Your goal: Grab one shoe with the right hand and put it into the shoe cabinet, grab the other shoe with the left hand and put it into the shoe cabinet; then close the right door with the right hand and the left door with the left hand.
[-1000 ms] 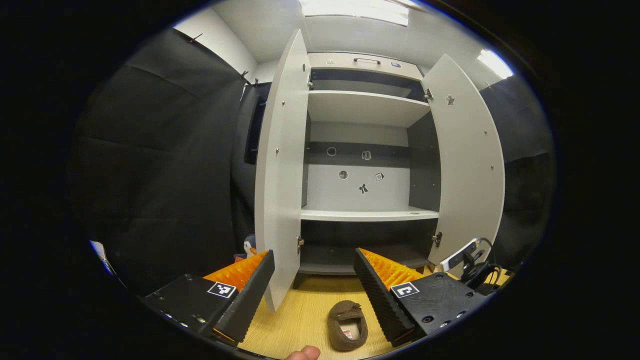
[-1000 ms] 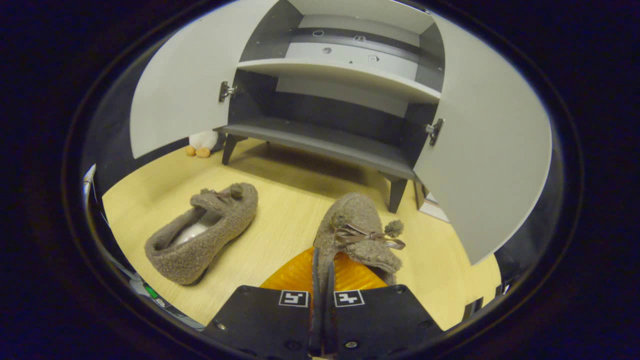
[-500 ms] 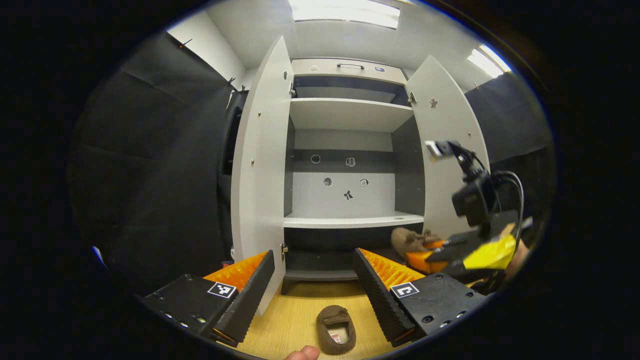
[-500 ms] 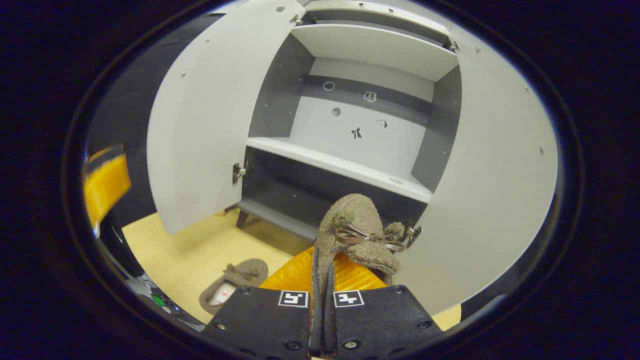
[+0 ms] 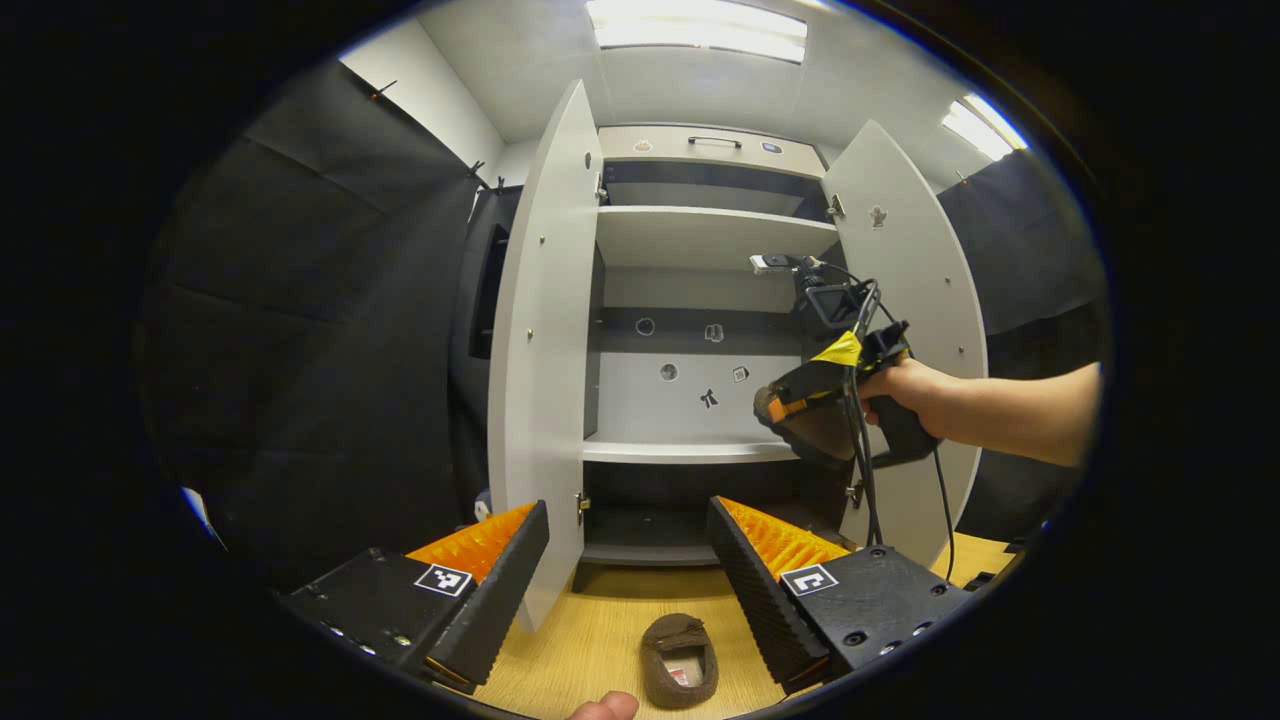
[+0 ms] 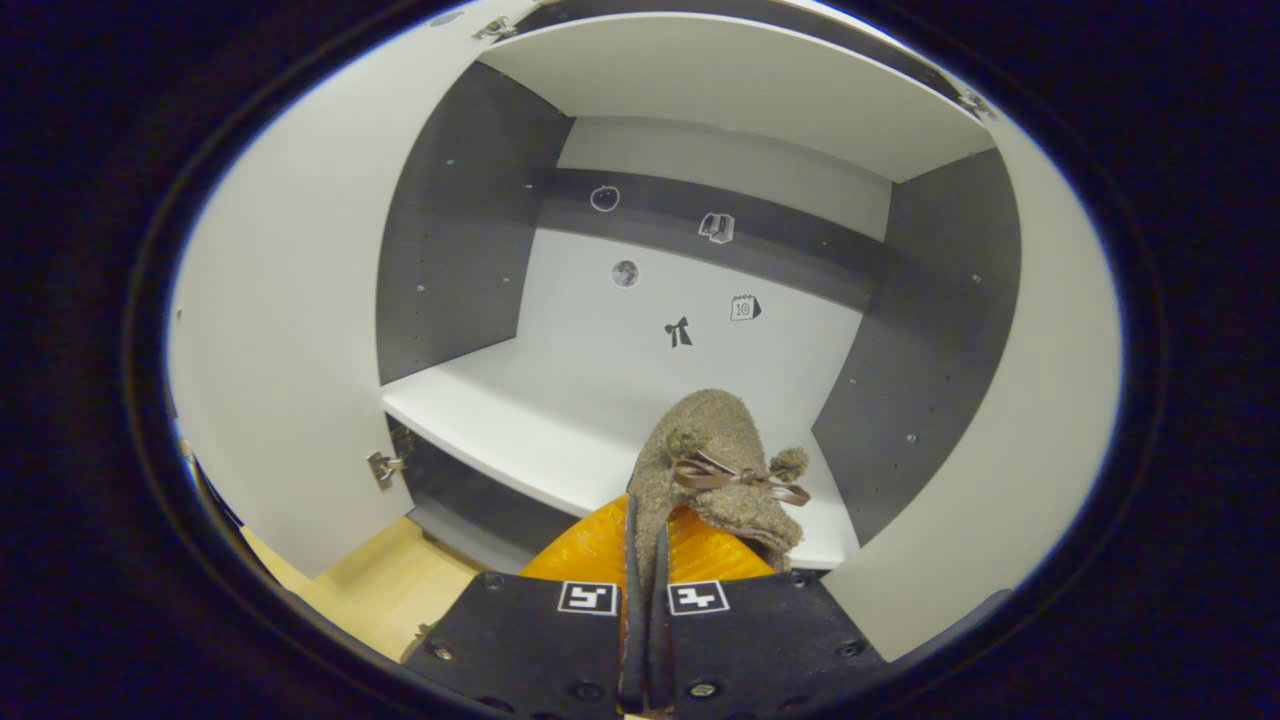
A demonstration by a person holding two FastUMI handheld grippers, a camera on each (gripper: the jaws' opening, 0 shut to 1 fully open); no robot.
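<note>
Right gripper view: right tongs (image 6: 641,560) pinching a shoe (image 6: 715,470) by its heel, toe aimed at the shelf (image 6: 520,420) ahead; left tongs (image 5: 630,570) spread, other shoe (image 5: 680,660) below them.

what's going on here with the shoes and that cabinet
A person is putting a pair of fuzzy brown shoes into an open shoe cabinet. The right gripper is shut on one shoe, held just above the white middle shelf. The left gripper is open and holds nothing, hanging back above the other shoe on the wooden floor. Both doors are wide open.
</note>
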